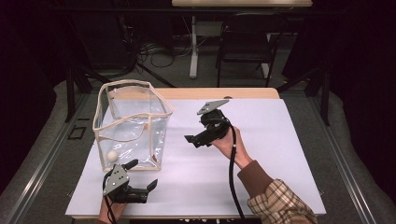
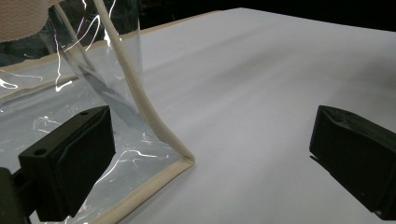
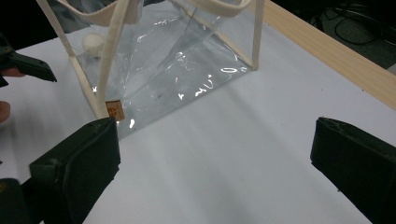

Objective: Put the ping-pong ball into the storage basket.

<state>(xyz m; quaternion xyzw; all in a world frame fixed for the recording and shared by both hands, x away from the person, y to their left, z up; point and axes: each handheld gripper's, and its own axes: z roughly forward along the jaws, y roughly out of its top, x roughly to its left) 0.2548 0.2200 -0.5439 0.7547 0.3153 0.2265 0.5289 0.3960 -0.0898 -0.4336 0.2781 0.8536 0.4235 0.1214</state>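
- The clear bag with cream trim is standing upright on the left part of the white desk, its mouth open upward; a small white ball is lying inside at its near left bottom corner.
- The left tongs are hovering just in front of the bag's near bottom edge, jaws wide apart and holding nothing; in the left gripper view the bag's near right corner is sitting between the jaws.
- The right tongs are hanging to the right of the bag, apart from it, jaws spread and empty, pointing toward its right wall.
- Judging from this, the bag is being approached: each set of tongs should be closing on the stiff cream trim rather than the slippery film, and keeping the bag upright so the ball is not rolling out.
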